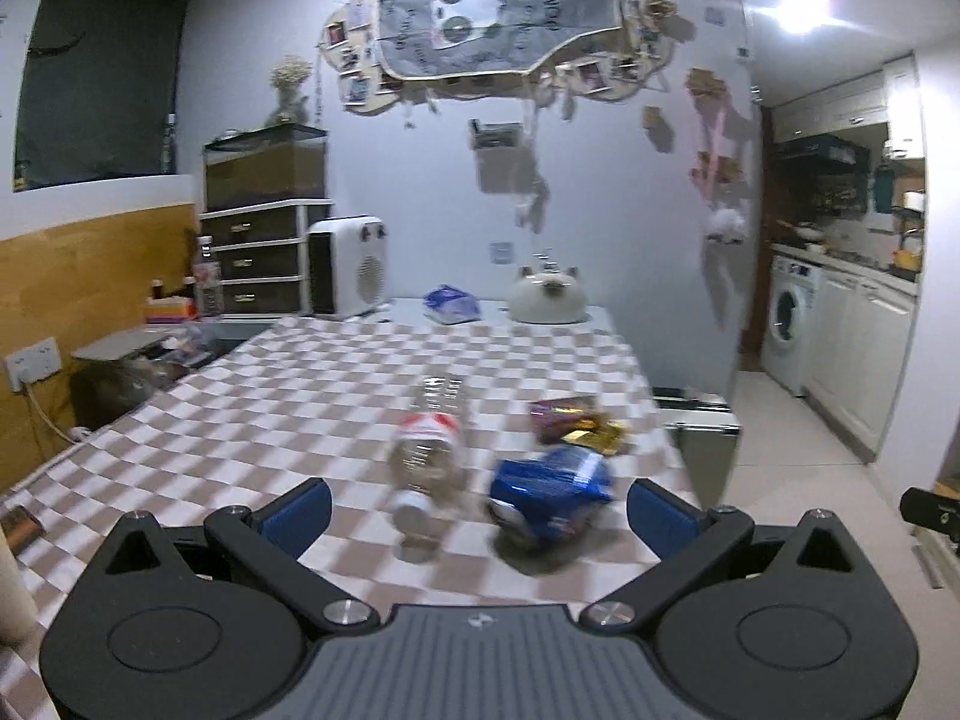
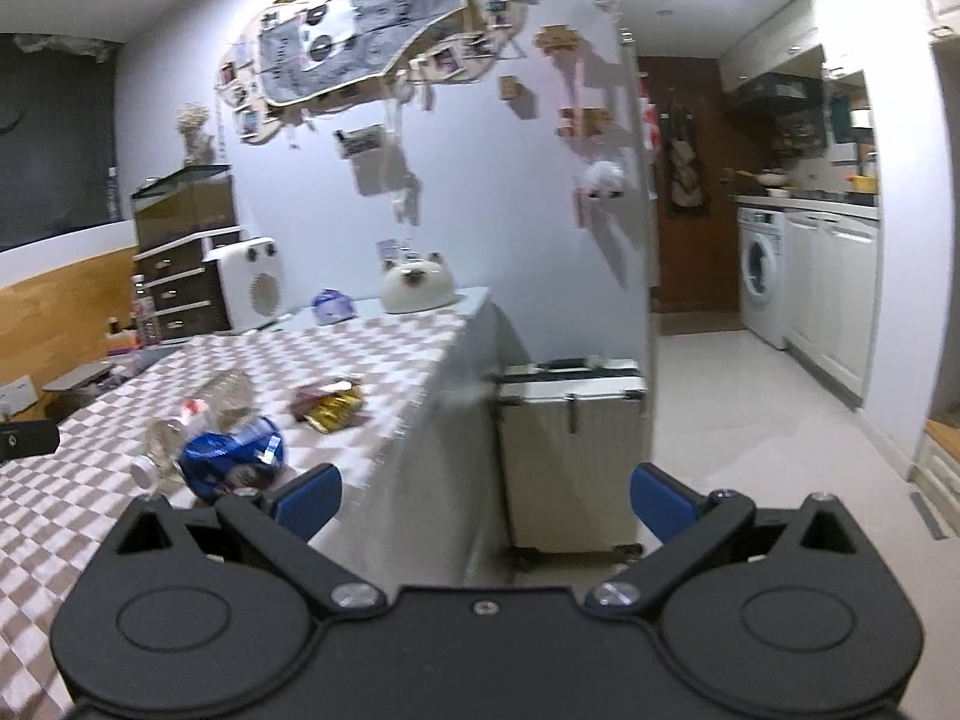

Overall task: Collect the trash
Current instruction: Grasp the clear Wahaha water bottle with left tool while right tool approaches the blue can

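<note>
A clear plastic bottle (image 1: 429, 450) with a red-white label and white cap lies on the checkered table (image 1: 270, 396). A crumpled blue wrapper (image 1: 549, 489) lies right of it, and a red-gold snack wrapper (image 1: 576, 423) lies behind that. My left gripper (image 1: 480, 516) is open and empty, just in front of the bottle and blue wrapper. My right gripper (image 2: 486, 498) is open and empty, over the table's right edge; the bottle (image 2: 198, 420), blue wrapper (image 2: 234, 459) and snack wrapper (image 2: 330, 405) lie to its left.
A white cat-shaped kettle (image 1: 547, 300), a blue-white bag (image 1: 451, 303) and a white heater (image 1: 348, 267) stand at the table's far end. A silver suitcase (image 2: 570, 450) stands on the floor beside the table. Drawers (image 1: 258, 252) are at the left, a kitchen with a washing machine (image 2: 759, 273) at the right.
</note>
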Motion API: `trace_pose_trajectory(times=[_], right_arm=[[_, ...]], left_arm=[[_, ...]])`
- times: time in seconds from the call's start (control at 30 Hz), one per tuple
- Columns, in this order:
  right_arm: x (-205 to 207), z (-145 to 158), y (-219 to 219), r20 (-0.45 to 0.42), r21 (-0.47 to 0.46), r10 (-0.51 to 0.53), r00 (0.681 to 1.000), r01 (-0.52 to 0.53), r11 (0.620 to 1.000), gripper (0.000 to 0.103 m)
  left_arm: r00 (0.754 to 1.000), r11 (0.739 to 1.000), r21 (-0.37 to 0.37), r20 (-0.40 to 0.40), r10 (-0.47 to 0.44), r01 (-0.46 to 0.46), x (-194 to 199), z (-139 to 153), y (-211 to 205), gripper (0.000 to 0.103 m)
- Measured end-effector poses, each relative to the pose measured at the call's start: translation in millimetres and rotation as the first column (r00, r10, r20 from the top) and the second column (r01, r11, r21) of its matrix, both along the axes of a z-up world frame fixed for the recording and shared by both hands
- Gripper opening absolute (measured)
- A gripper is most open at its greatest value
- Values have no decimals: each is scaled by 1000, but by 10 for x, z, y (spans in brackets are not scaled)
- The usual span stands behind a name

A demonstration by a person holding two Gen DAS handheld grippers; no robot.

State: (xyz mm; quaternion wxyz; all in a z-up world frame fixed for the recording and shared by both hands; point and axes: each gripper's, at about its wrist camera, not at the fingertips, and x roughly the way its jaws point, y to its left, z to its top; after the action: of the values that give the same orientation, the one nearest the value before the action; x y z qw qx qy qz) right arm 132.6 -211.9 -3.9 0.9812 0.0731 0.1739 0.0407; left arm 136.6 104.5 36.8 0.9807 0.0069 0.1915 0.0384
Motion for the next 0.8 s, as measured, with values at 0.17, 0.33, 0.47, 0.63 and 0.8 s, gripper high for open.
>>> trace_pose_trajectory(times=[0.17, 0.33, 0.47, 0.63, 0.8], right_arm=[[409, 25, 363, -24, 1, 52, 998, -52, 999, 103], [780, -62, 729, 0, -11, 129, 992, -129, 992, 103], [1080, -136, 930, 1, 5, 219, 976, -219, 976, 103], [1416, -214, 1087, -42, 75, 297, 954, -293, 953, 103], [1668, -279, 1268, -71, 82, 380, 922, -374, 924, 103]], left_arm=[[1000, 999, -38, 12, -10, 11, 290, 10, 329, 103], [1000, 999, -51, -15, -14, 14, 734, 8, 541, 103], [998, 997, -67, -57, -42, 38, 1154, -15, 650, 103], [988, 996, -47, -130, -78, 72, 1717, -111, 658, 103], [967, 991, -68, -221, -126, 113, 2205, -246, 623, 103]])
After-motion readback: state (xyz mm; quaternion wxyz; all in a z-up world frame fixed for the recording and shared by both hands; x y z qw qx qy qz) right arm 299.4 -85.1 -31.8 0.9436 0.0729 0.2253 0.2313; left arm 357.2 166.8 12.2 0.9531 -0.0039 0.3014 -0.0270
